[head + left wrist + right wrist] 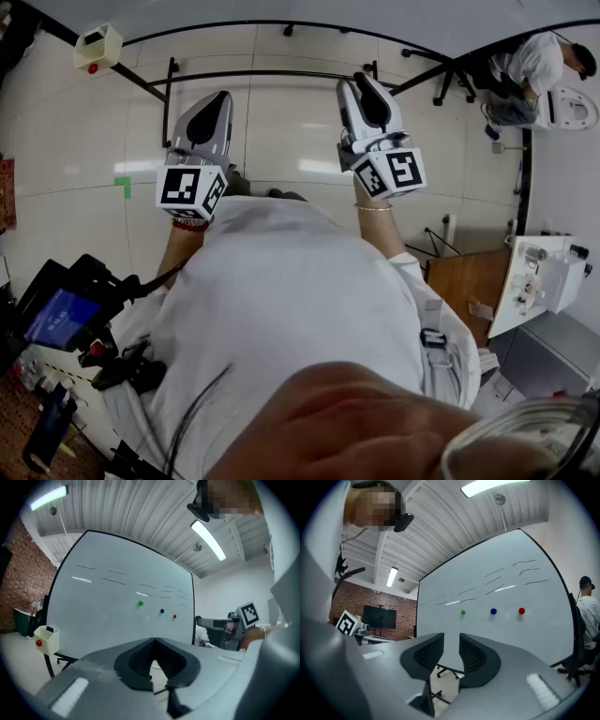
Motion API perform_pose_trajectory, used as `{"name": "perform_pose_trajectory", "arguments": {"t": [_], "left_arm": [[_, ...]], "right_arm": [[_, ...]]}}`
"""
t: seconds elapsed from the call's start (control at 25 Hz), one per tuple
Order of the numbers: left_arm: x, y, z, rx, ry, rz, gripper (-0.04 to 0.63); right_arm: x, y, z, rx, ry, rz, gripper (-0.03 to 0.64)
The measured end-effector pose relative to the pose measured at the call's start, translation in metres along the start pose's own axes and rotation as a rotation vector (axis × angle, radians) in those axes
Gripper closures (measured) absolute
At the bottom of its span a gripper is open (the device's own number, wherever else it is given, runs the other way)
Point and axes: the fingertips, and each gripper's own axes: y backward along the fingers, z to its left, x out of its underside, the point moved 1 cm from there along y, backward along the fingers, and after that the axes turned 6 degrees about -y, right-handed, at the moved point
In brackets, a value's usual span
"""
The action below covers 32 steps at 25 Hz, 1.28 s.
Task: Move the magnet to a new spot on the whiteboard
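Three small round magnets sit in a row on the whiteboard: green, blue and red. The right gripper view shows the same green, blue and red magnets. Both grippers are held up well short of the board and touch nothing. My left gripper has its jaws meeting at the tips and holds nothing. My right gripper shows a narrow gap between its jaws, also empty. In the head view the left gripper and right gripper rise side by side above my white shirt.
A cream box with a red button hangs at the board's lower left. A seated person and a chair are to the board's right. A table with items stands at right, a device with a blue screen at left.
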Motion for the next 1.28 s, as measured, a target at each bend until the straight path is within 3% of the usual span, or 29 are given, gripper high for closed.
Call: {"name": "perform_pose_trajectory", "arguments": {"t": [0.28, 0.48, 0.6, 0.8, 1.0, 1.28], "left_arm": [[-0.007, -0.002, -0.007, 0.006, 0.023, -0.031, 0.589], [0.000, -0.041, 0.083, 0.099, 0.024, -0.017, 0.589], [-0.018, -0.040, 0.109, 0.179, -0.018, -0.036, 0.589], [-0.046, -0.007, 0.097, 0.241, -0.045, -0.070, 0.589], [-0.051, 0.055, 0.033, 0.330, -0.119, -0.080, 0.589], [-0.055, 0.056, 0.033, 0.326, -0.111, -0.095, 0.589]], "right_arm": [[-0.052, -0.024, -0.005, 0.019, 0.129, -0.057, 0.514], [-0.047, -0.139, -0.009, 0.121, 0.171, -0.052, 0.501], [-0.058, -0.173, 0.004, 0.168, 0.189, -0.077, 0.495], [-0.087, -0.173, 0.022, 0.230, 0.225, -0.101, 0.440], [-0.106, -0.117, 0.034, 0.293, 0.234, -0.120, 0.436], [-0.127, -0.123, 0.023, 0.335, 0.247, -0.134, 0.408]]}}
